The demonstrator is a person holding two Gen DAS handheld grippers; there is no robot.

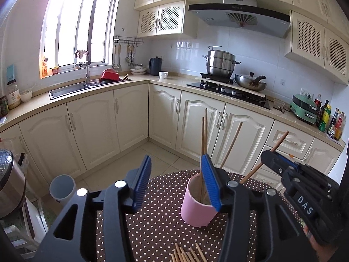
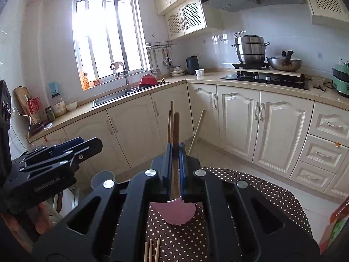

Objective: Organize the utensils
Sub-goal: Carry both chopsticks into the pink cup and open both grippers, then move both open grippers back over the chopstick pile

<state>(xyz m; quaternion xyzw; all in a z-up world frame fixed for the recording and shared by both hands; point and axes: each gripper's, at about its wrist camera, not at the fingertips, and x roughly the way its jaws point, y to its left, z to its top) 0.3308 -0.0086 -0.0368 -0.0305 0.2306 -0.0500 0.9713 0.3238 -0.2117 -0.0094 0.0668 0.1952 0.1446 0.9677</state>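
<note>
A pink cup stands on the brown dotted tablecloth with a few wooden chopsticks upright in it. My left gripper is open, its right blue pad in front of the cup's rim, nothing between the pads. My right gripper comes in from the right, shut on one chopstick that slants down toward the cup. In the right wrist view the right gripper clamps that dark chopstick right above the pink cup. Several loose chopsticks lie near the table's front edge.
A rice cooker and a grey bin stand left of the table. Cream cabinets line the floor beyond, with sink and stove on the counter. A colourful package sits at the table's right edge.
</note>
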